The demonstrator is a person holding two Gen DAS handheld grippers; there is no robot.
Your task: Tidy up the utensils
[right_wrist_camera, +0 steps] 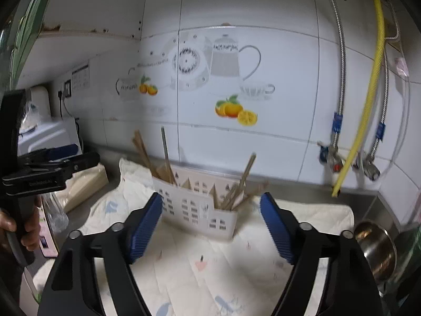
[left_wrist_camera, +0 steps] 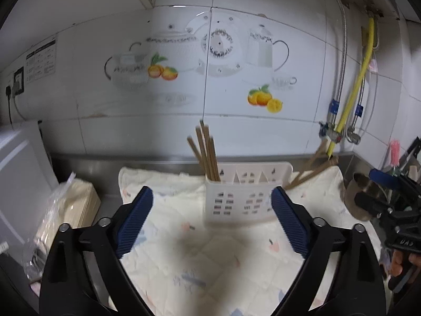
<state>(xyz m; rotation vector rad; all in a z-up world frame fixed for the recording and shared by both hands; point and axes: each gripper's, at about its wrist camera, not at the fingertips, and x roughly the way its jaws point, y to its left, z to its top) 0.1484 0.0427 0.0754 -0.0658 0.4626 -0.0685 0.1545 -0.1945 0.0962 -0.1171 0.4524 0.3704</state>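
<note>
Utensil holder (left_wrist_camera: 238,192): white perforated plastic, upright on a pale printed cloth (left_wrist_camera: 184,250) spread over the steel desk (left_wrist_camera: 105,168), near the tiled wall.

Chopsticks, left bundle (left_wrist_camera: 206,152): wooden, standing in the holder's left compartment, leaning slightly left.

Chopsticks, right bundle (right_wrist_camera: 238,187): wooden, in the right compartment, splayed outward to the right; blurred in both views.

Left gripper (left_wrist_camera: 212,218): empty, blue ribbed fingers (left_wrist_camera: 135,223) spread wide, hovering over the cloth in front of the holder, not touching it.

Right gripper (right_wrist_camera: 211,223): empty, fingers likewise spread wide, facing the holder from the right front, clear of it.

Surroundings: steel pot (right_wrist_camera: 375,250) at the cloth's right edge; plastic-wrapped pale pack (left_wrist_camera: 68,208) left of the cloth; white appliance (left_wrist_camera: 18,163) further left; yellow hose (left_wrist_camera: 355,87) and braided metal hoses (left_wrist_camera: 342,52) with valves on the wall to the right; pink brush (left_wrist_camera: 394,152) far right. Nothing lies between either gripper and the holder.
</note>
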